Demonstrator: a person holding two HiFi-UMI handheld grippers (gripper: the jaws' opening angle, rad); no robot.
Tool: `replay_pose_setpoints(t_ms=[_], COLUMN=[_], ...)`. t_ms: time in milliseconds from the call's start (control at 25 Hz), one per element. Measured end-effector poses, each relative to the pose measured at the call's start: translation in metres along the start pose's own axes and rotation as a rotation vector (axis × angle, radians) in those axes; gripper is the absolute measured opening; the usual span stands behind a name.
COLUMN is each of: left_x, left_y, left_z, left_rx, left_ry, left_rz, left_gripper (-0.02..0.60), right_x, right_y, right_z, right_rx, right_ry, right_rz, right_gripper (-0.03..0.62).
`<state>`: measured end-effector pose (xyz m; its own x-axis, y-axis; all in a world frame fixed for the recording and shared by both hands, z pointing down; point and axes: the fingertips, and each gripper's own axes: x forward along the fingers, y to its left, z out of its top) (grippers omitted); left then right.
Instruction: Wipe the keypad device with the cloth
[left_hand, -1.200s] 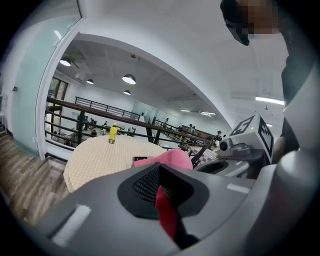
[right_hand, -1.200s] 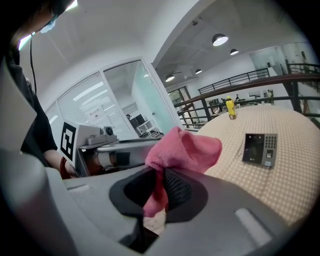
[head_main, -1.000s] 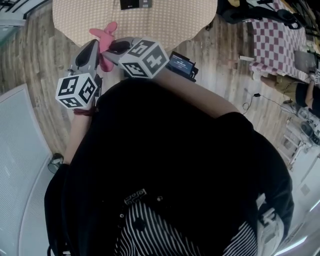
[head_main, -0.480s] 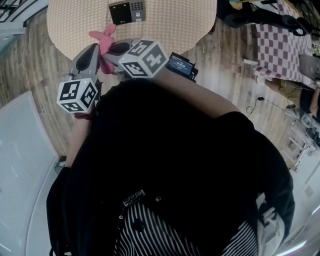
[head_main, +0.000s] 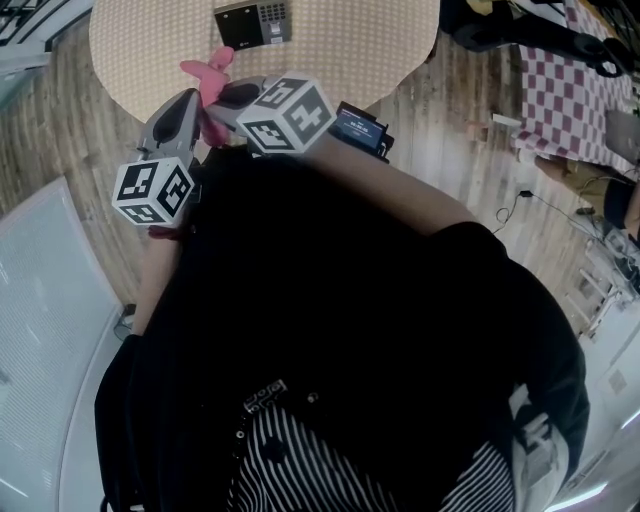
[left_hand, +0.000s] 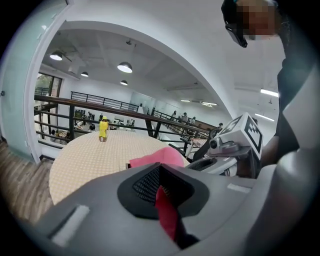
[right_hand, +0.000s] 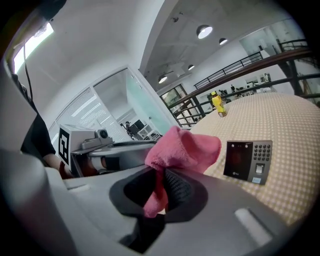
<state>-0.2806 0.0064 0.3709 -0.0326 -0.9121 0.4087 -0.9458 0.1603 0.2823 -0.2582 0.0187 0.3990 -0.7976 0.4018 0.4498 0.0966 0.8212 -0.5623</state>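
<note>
Both grippers clamped on the pink cloth (head_main: 208, 75) at the near edge of the table (head_main: 350, 40); keypad device (head_main: 252, 22) lies apart.

Round table, tan checked cover, fills the far part of the scene. Left gripper (left_hand: 161, 192) and right gripper (right_hand: 159, 189) sit side by side, each with jaws pinched on the cloth, which bunches up above them. Keypad device flat on the table, farther in and slightly right of the cloth, not touching it. Small yellow bottle (left_hand: 103, 128) upright at the far side.
</note>
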Motion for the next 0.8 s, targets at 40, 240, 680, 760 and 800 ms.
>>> replay_pose_setpoints(t_ms=[40,240,680,760,800], left_x=[0.002,0.019,0.071,0.082,0.088], left_y=[0.000,0.007,0.009,0.007,0.007], left_z=[-0.001,0.009,0.016,0.013,0.012], left_rx=[0.001,0.032,0.085,0.100,0.105], left_ry=[0.008,0.010,0.128,0.159,0.172], left_rz=[-0.009,-0.069,-0.219,-0.235,-0.238], left_gripper=[0.003,0.005,0.003,0.004,0.003], right_x=[0.000,0.003,-0.001,-0.003,-0.003], right_y=[-0.001,-0.018,-0.064,-0.074,-0.079], right_z=[-0.001,0.012,0.027,0.024,0.024], right_rx=[0.007,0.017,0.121,0.142,0.151], right_ry=[0.001,-0.033,-0.085,-0.083,-0.081], right_rz=[-0.005,-0.053,-0.144,-0.150,-0.151], right_gripper=[0.049,0.049,0.049,0.049,0.049])
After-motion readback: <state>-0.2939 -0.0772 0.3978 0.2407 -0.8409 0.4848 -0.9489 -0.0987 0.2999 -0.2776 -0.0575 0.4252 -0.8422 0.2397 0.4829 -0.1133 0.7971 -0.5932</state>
